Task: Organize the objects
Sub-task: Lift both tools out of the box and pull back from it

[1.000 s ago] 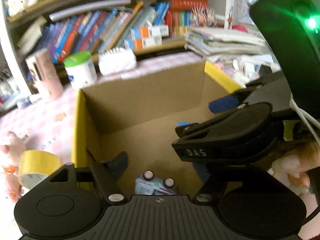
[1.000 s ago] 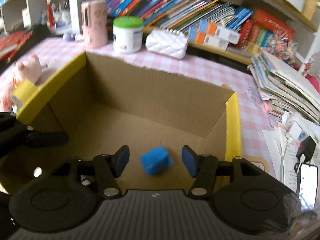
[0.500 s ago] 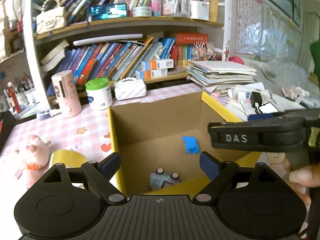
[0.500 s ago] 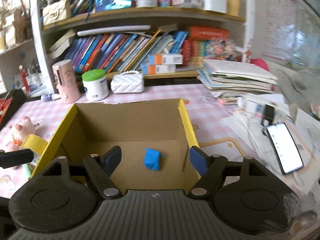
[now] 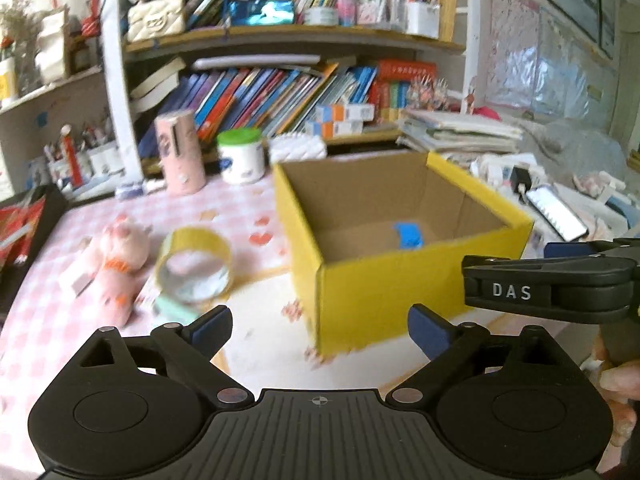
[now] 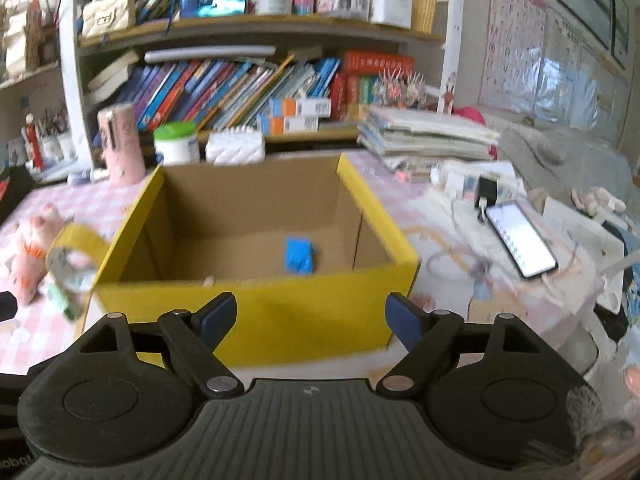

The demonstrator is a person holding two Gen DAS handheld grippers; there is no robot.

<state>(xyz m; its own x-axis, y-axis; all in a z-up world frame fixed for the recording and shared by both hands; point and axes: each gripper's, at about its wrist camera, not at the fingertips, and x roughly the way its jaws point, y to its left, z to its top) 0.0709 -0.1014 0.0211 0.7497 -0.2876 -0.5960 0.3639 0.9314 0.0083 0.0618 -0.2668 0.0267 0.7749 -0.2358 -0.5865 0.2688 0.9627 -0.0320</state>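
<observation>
A yellow cardboard box (image 5: 384, 292) (image 6: 256, 312) stands open on the pink checked table. A blue object (image 5: 408, 235) (image 6: 298, 256) lies on its floor. My left gripper (image 5: 320, 330) is open and empty, in front of the box's near left corner. My right gripper (image 6: 310, 318) is open and empty, in front of the box's near wall; it also shows at the right of the left wrist view (image 5: 560, 284). A yellow tape roll (image 5: 194, 266) (image 6: 74, 256) and a pink plush pig (image 5: 116, 264) (image 6: 34, 246) lie left of the box.
A pink cylinder (image 5: 180, 152), a green-lidded white jar (image 5: 242, 156) and a white quilted pouch (image 5: 298, 148) stand behind the box, before bookshelves. A lit phone (image 6: 520, 240), a charger and stacked papers (image 6: 424, 134) lie to the right. A dark tray (image 5: 24, 232) is at far left.
Both grippers have drawn back and up out of the box, with jaws wider. The blue object dropped from the right gripper and stays on the box floor. The small bottles are hidden now.
</observation>
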